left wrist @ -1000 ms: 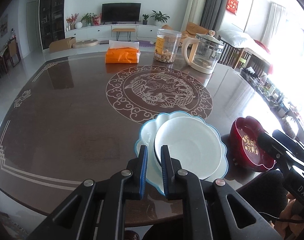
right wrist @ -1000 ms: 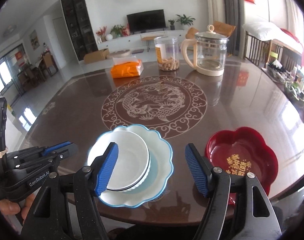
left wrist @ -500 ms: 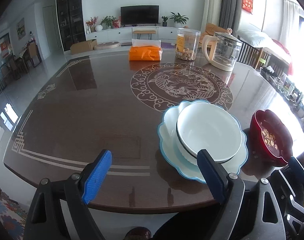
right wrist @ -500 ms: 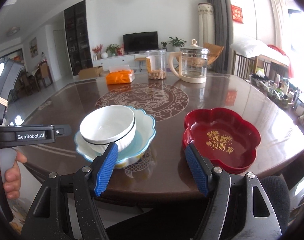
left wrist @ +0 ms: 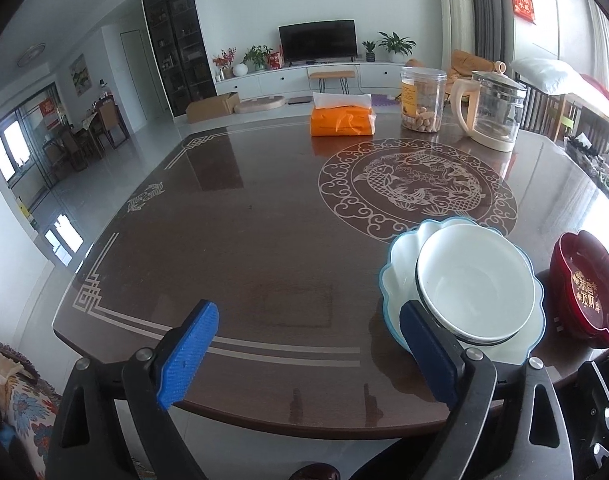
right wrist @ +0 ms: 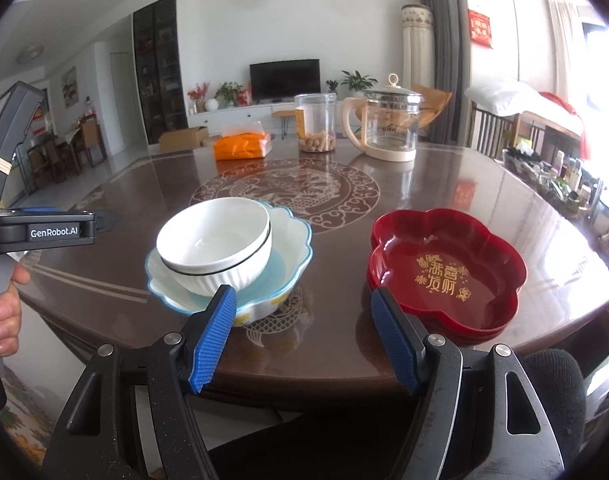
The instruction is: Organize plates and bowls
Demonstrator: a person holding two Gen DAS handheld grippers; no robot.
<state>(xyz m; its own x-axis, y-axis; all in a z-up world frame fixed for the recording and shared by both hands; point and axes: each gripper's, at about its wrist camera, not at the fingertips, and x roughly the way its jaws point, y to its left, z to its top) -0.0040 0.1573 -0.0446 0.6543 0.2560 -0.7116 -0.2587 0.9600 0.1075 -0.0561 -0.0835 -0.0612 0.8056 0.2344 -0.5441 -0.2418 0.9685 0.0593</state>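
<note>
A white bowl (right wrist: 220,236) rests tilted inside a blue-rimmed scalloped bowl (right wrist: 292,240) near the table's front edge; both also show in the left wrist view, the white bowl (left wrist: 472,280) and the scalloped bowl (left wrist: 400,256). A red flower-shaped plate (right wrist: 444,268) lies to their right, and in the left wrist view (left wrist: 584,280). My left gripper (left wrist: 304,352) is open and empty, low at the table edge, left of the bowls. My right gripper (right wrist: 304,340) is open and empty, in front of the gap between the bowls and the red plate.
At the far side of the dark round table (left wrist: 244,240) stand an orange tissue pack (left wrist: 342,122), a clear snack jar (left wrist: 422,100) and a glass kettle (left wrist: 492,114). A cluttered side shelf (right wrist: 560,176) stands to the right.
My left gripper has opened, let go of the white bowl's rim and drawn back to the left. My right gripper has dropped lower and pulled back toward the table edge.
</note>
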